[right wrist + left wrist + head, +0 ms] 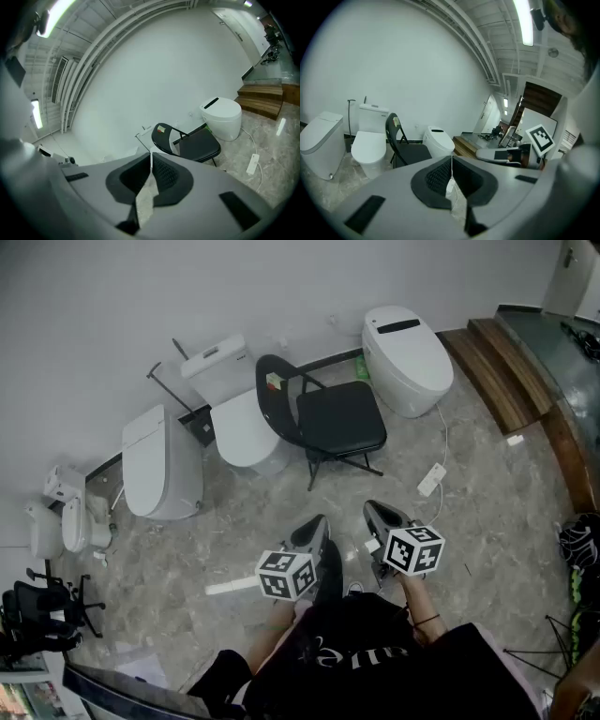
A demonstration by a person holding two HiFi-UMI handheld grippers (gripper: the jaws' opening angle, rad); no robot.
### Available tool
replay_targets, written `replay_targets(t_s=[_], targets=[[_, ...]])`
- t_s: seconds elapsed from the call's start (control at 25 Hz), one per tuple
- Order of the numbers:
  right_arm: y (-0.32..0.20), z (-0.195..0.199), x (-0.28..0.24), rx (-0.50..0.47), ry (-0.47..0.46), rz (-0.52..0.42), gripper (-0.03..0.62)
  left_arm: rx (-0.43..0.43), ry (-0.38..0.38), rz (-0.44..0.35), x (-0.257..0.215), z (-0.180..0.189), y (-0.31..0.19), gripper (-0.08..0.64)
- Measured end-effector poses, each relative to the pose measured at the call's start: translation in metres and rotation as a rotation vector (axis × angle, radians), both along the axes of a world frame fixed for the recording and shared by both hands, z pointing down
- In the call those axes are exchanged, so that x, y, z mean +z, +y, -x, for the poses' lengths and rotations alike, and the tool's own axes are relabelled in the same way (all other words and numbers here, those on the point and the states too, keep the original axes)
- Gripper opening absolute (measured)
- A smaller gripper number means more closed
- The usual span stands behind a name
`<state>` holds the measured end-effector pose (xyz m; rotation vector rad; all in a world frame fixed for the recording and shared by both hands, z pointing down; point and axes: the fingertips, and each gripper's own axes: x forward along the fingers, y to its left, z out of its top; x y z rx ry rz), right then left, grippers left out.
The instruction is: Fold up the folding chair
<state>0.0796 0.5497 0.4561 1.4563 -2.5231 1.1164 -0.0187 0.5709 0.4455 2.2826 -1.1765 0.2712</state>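
Observation:
A black folding chair (323, 418) stands unfolded on the marble floor near the wall, between two toilets. Its seat (341, 418) faces me and its curved backrest (272, 395) carries a small sticker. The same chair (401, 147) shows in the left gripper view and, as the chair (190, 143), in the right gripper view. My left gripper (319, 523) and right gripper (373, 507) hover side by side in front of me, well short of the chair. Both have jaws shut with nothing between them.
White toilets (239, 413) (405, 357) (159, 465) line the wall around the chair. A power strip (431, 479) with its cord lies on the floor to the right. Wooden steps (502, 367) rise at the far right. An office chair base (37, 610) sits at the left.

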Motion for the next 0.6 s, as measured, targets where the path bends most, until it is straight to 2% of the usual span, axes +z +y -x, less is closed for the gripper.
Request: replay_targets(t_s=[0.2,0.36,0.6], targets=[[-0.046,0.013,0.008,-0.005,0.018,0.008,0.023,0.003,0.011,-0.002,0.007,0.014,-0.055,0.009],[-0.102,0.026,-0.002,0.007,0.028,-0.007,0.023,0.017,0.023,-0.019,-0.004,0.026,-0.112,0.009],[-0.191,0.063,-0.009,0.018,0.038,-0.010,0.023,0.029,0.016,-0.041,-0.015,0.068,-0.205,0.009]])
